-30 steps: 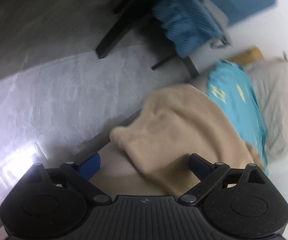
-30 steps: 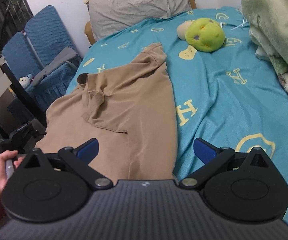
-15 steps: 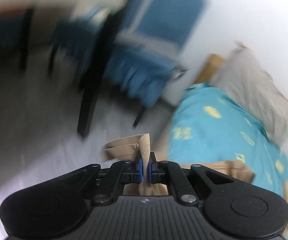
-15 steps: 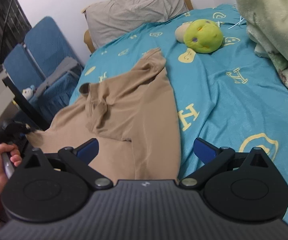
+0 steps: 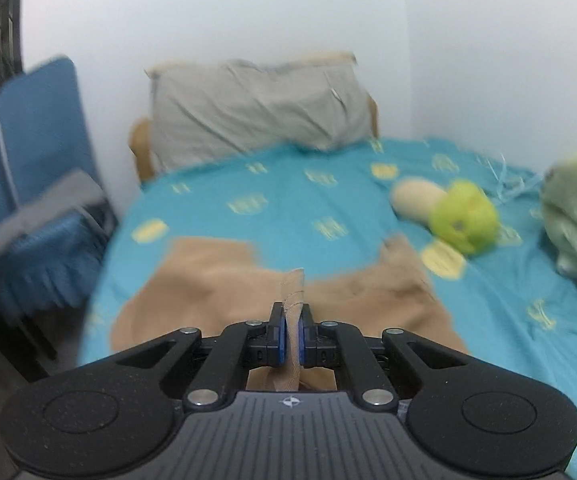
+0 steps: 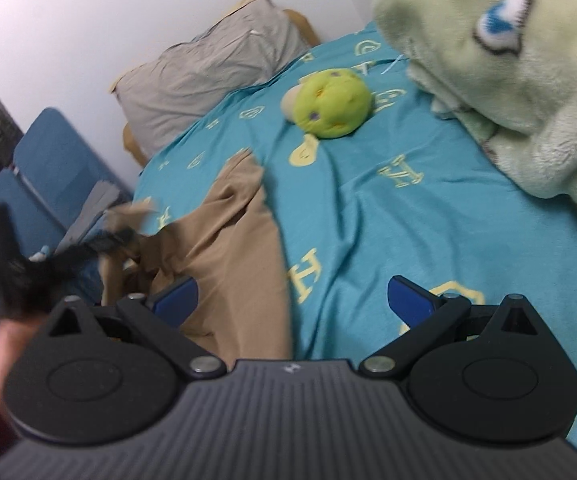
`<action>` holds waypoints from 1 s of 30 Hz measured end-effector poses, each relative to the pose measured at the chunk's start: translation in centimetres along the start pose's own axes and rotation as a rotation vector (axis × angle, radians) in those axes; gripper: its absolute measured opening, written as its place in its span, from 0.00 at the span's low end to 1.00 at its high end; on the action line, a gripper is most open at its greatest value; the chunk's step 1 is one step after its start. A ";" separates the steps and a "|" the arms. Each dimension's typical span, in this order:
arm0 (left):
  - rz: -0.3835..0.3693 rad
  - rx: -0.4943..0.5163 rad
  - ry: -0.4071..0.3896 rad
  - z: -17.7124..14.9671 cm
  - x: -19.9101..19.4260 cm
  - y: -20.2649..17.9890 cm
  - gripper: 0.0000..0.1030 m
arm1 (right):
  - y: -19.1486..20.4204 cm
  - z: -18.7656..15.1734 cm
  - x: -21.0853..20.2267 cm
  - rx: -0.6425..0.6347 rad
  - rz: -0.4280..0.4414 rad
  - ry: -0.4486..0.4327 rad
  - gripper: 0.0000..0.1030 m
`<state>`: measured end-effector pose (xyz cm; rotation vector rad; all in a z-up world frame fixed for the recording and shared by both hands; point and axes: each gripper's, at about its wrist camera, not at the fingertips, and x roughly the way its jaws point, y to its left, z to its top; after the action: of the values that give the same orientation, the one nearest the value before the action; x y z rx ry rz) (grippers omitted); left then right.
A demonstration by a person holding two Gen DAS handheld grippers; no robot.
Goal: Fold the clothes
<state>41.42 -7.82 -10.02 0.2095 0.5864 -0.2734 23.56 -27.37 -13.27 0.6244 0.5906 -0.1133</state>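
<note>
A tan shirt [image 5: 216, 280] lies on the teal bed sheet [image 5: 288, 208], near the bed's left edge. My left gripper [image 5: 291, 322] is shut on a fold of the tan shirt's edge, which sticks up between the pads and is lifted above the bed. In the right wrist view the tan shirt [image 6: 232, 240] is bunched and raised at its left side, where the blurred left gripper [image 6: 100, 240] holds it. My right gripper [image 6: 292, 296] is open and empty, above the shirt's lower right edge and the sheet.
A grey pillow [image 5: 256, 108] leans on the headboard. A green plush toy [image 6: 330, 104] lies on the sheet, and a pale green fleece blanket [image 6: 508, 60] is heaped at the right. Blue chairs [image 5: 28, 152] stand left of the bed.
My left gripper shut on the shirt's edge at the bed's side, then swung up and toward the bed with it. My right gripper moved forward and tilted, still open.
</note>
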 end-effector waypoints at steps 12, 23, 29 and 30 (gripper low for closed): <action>-0.003 -0.114 -0.019 -7.4 -12.4 1.7 0.80 | 0.1 0.0 0.0 0.008 0.101 -0.015 1.00; 0.082 -0.195 -0.116 -13.0 -28.0 0.5 0.88 | 1.9 -1.3 -0.9 -0.045 0.290 0.049 0.70; 0.052 -0.199 -0.182 -13.6 -28.2 0.8 0.89 | 5.0 -0.8 0.8 -0.085 0.374 0.093 0.64; 0.052 -0.196 -0.194 -13.8 -27.9 0.8 0.89 | 5.8 -0.3 1.8 -0.093 0.376 0.096 0.64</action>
<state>12.25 2.13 -5.24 0.0082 0.4116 -0.1813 26.43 -22.36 -11.48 0.6429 0.5578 0.2967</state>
